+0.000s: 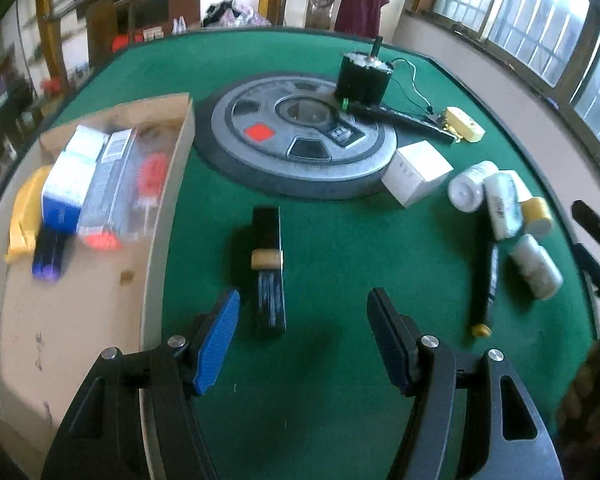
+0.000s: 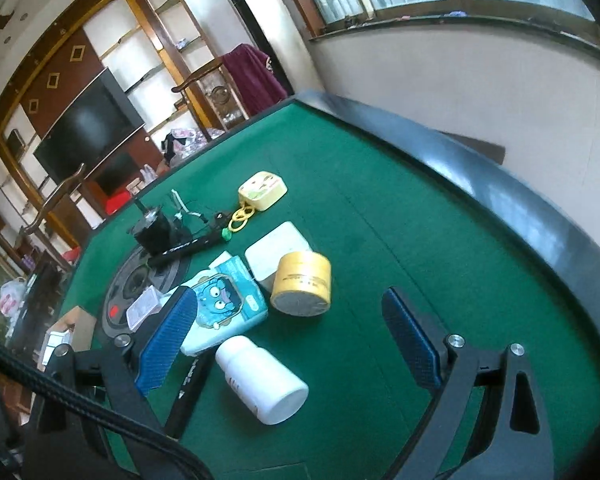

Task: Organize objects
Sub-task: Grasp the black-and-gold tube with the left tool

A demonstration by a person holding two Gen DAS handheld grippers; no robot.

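Left wrist: black box [image 1: 269, 270] just beyond spread jaws.

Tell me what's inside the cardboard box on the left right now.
In the cardboard box: a blue-and-white carton, a grey carton, a red-orange item in clear packaging and a yellow packet. Motion blur hides labels, and anything under them is covered.
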